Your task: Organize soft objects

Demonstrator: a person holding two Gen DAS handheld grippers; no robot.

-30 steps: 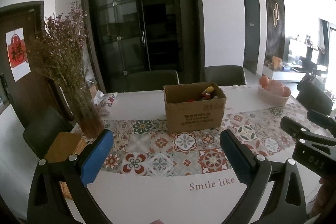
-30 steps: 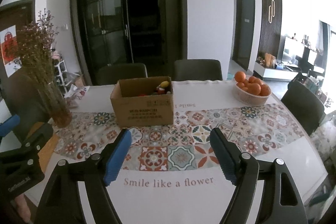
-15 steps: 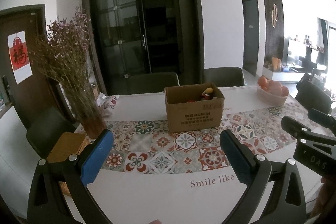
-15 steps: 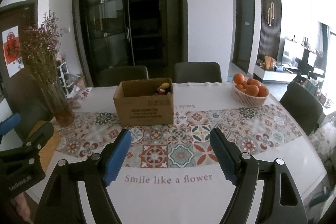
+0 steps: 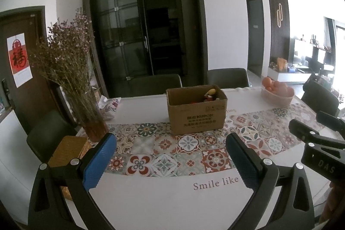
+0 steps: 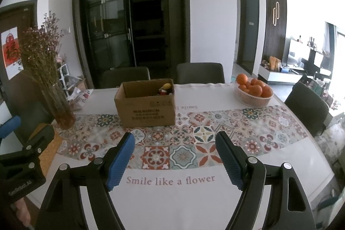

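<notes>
A brown cardboard box (image 5: 197, 115) (image 6: 146, 108) stands open on the patterned tablecloth at the far middle of the table. A soft toy with a yellow top (image 5: 210, 94) (image 6: 166, 88) shows over its rim; the rest of the inside is hidden. My left gripper (image 5: 171, 144) is open and empty, held above the near table edge. My right gripper (image 6: 175, 142) is open and empty beside it, also short of the box. Each gripper shows at the edge of the other's view.
A glass vase of dried flowers (image 5: 90, 113) (image 6: 58, 107) stands at the left. A basket of oranges (image 5: 277, 93) (image 6: 253, 91) sits at the far right. A woven mat (image 5: 69, 149) lies at the left edge. Dark chairs (image 6: 199, 73) ring the table.
Both views have pulled back and tilted up slightly, so the box sits a little farther and lower. Both grippers stay open and empty.
</notes>
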